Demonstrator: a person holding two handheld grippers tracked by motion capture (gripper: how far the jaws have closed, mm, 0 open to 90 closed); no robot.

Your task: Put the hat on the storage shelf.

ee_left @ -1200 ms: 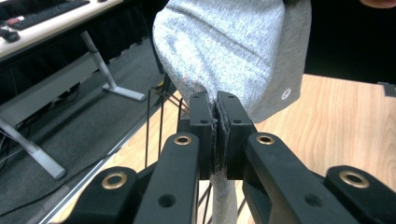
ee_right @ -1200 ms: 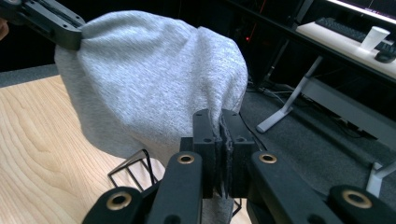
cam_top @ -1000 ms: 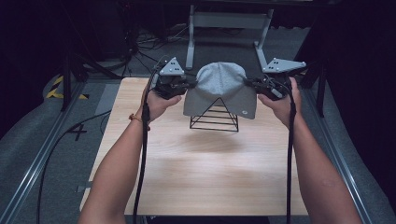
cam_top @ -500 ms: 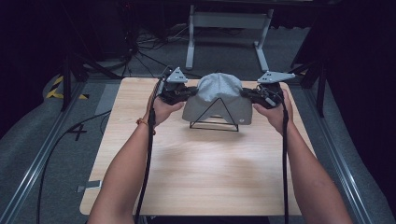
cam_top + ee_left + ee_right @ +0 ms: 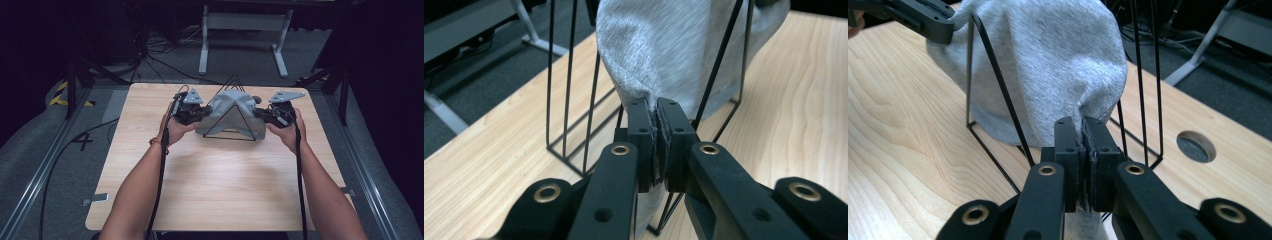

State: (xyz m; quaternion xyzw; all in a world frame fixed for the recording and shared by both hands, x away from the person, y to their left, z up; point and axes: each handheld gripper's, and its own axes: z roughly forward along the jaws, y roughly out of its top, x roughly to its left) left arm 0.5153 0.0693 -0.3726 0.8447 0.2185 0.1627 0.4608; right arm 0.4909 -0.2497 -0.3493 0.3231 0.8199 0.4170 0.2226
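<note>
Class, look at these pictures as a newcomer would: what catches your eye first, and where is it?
A grey knit cap sits draped around a black wire pyramid stand at the far middle of the wooden table. The left gripper and right gripper pinch its edge from opposite sides, jaws shut on the fabric.

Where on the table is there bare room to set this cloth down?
The table's near half, between the forearms, is bare wood. The far middle is crowded: wire stand, grey cloth, left tongs and right tongs.
</note>
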